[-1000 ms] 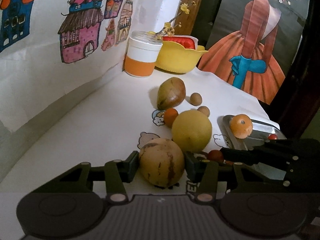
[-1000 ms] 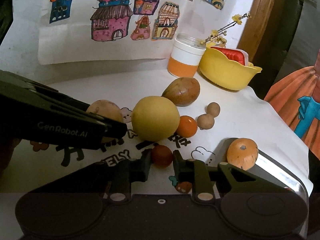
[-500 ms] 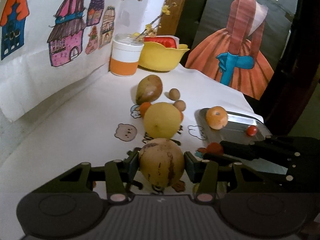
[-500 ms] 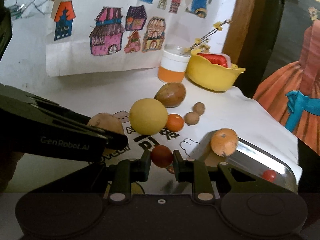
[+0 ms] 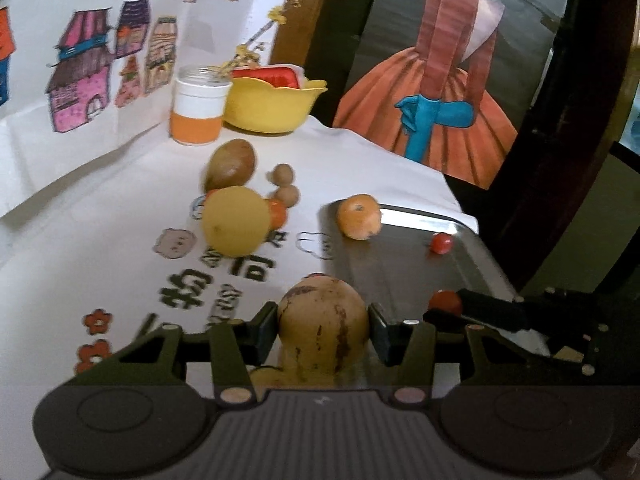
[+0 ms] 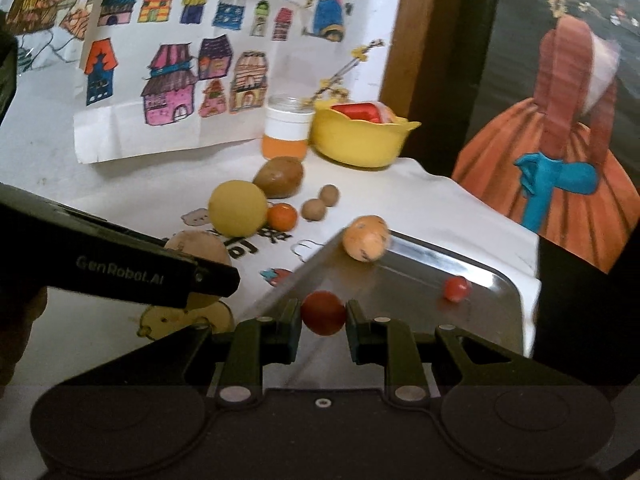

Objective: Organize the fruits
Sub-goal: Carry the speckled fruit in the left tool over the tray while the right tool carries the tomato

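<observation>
Between the two fingers of the left gripper (image 5: 323,330) sits a tan, brown-streaked round fruit (image 5: 323,320), pinched on both sides and held up off the white printed tablecloth (image 5: 100,216), right at the near-left edge of the metal tray (image 5: 404,272). Just to its right, the right gripper (image 6: 323,322) clamps a small dark-red fruit (image 6: 323,313) between its pads, and that one hangs over the tray's near end. Ahead of the right gripper, on the tray's far side, an orange speckled fruit (image 6: 366,238) lies against the rim, and off to the right a little red cherry tomato (image 6: 457,288) rests on the steel by itself. Ahead and left of both grippers, on the cloth, a big yellow round fruit (image 6: 237,209) touches a small orange one (image 6: 282,216); beyond them lies a brown oval fruit (image 6: 279,176), with two small brown round ones (image 6: 320,203) just beside it, close together. Farther back against the wall stand a white-and-orange jar (image 6: 286,132) and a yellow bowl (image 6: 360,140) with something red inside. Behind them hangs a paper of coloured house drawings (image 6: 172,84), and to the right of the tray a picture of an orange dress (image 6: 560,160) with a blue bow.
</observation>
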Available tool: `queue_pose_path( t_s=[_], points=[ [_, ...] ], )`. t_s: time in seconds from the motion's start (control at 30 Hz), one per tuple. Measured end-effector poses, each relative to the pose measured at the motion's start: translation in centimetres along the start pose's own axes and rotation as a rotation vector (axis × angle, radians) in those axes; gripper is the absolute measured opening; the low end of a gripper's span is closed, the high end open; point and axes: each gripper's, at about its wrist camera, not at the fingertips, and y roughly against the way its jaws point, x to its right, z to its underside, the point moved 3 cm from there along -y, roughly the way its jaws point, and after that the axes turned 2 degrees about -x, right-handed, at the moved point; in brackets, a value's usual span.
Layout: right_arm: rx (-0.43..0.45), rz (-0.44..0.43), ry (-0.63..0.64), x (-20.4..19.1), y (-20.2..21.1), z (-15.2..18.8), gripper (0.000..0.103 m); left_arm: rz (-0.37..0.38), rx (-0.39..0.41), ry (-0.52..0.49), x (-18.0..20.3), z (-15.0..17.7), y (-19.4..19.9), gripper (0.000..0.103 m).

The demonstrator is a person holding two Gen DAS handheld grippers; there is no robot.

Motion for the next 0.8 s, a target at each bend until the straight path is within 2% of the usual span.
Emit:
queue_pose_path(
  t_s=[0.33, 0.8],
  points=[
    [0.013, 0.050, -0.074, 4.2, 1.3, 2.3, 0.025, 0.001, 0.001, -0.055, 4.0, -0.9, -1.7, 0.053],
    [0.012, 0.068, -0.128, 7.7, -0.6, 3.4, 0.025, -0.009, -0.032, -0.077, 5.7, -2.2, -5.9, 0.053]
  ],
)
